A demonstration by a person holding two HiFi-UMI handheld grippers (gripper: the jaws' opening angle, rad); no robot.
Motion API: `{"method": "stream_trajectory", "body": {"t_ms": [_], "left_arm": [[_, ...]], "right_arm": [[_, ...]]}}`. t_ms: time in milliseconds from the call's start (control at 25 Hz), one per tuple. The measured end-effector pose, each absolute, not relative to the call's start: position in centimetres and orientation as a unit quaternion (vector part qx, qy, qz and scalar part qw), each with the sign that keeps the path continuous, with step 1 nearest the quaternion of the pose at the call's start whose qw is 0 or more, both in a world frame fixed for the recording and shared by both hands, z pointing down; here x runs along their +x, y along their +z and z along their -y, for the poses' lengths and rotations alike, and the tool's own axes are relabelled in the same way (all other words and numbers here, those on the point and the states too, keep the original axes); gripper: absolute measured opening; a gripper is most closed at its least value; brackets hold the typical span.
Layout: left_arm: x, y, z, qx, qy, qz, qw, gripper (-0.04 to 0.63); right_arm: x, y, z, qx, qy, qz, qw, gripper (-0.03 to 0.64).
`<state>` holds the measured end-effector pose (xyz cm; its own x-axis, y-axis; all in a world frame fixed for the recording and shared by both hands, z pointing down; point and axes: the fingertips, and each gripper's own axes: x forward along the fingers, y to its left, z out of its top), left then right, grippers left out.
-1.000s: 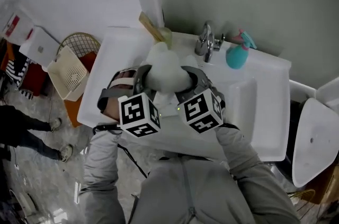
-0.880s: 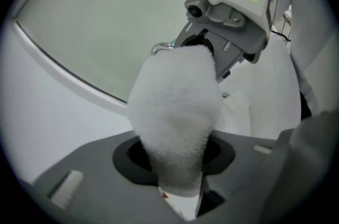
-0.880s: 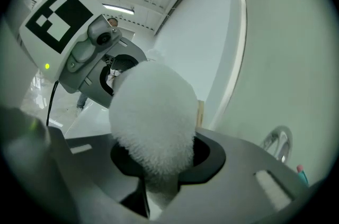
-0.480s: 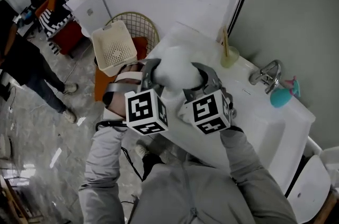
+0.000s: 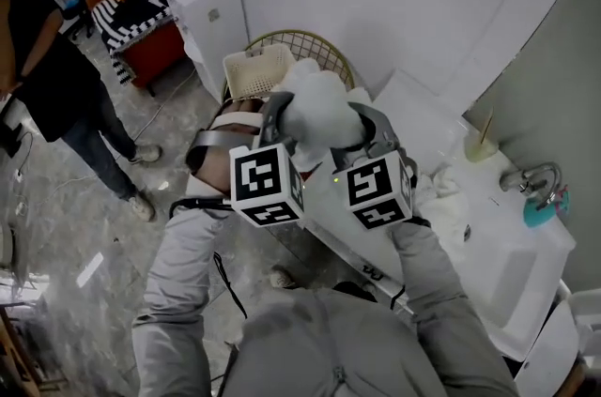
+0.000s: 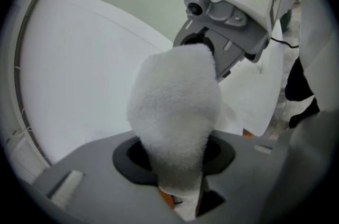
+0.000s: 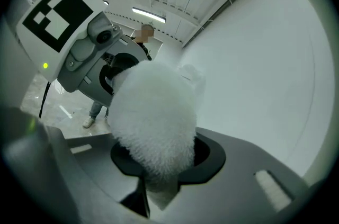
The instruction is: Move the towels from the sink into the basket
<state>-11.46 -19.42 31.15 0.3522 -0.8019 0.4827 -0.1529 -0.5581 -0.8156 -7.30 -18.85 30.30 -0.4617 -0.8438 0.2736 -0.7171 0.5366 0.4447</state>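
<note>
A fluffy white towel (image 5: 317, 104) hangs bunched in the air between my two grippers, over the counter's left end. My left gripper (image 5: 282, 121) is shut on its left side and my right gripper (image 5: 361, 129) is shut on its right side. In the left gripper view the towel (image 6: 175, 106) rises out of the shut jaws, with the right gripper's body behind it. The right gripper view shows the same towel (image 7: 153, 122) pinched in its jaws. A round wire basket (image 5: 324, 45) stands just beyond the towel, a cream plastic basket (image 5: 252, 71) beside it. The sink (image 5: 512, 278) lies at the right.
Another white cloth (image 5: 441, 191) lies on the counter next to the sink. A faucet (image 5: 526, 179), a teal spray bottle (image 5: 546, 209) and a cup (image 5: 480, 148) stand at the wall. A white cabinet (image 5: 214, 10) and a standing person (image 5: 47, 76) are on the left.
Both grippers have carried the towel from above the sink leftward along the counter to just before the wire basket. The view has swung left with them.
</note>
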Motion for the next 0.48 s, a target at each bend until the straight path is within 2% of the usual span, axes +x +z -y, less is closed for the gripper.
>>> {"method": "stream_trajectory", "body": {"t_ms": [200,480], "left_arm": [[-17.9,30.5,23.4,-0.746,-0.473,-0.327,0.336,0.218],[-22.2,32.9,29.7,-0.753,-0.477,-0.335,0.306,0.218]], "right_arm": [[-13.6,29.6,22.9,0.457,-0.138,0.845,0.239,0.109],[-17.9,31.7,29.3,0.444,-0.136,0.846,0.261,0.109]]}}
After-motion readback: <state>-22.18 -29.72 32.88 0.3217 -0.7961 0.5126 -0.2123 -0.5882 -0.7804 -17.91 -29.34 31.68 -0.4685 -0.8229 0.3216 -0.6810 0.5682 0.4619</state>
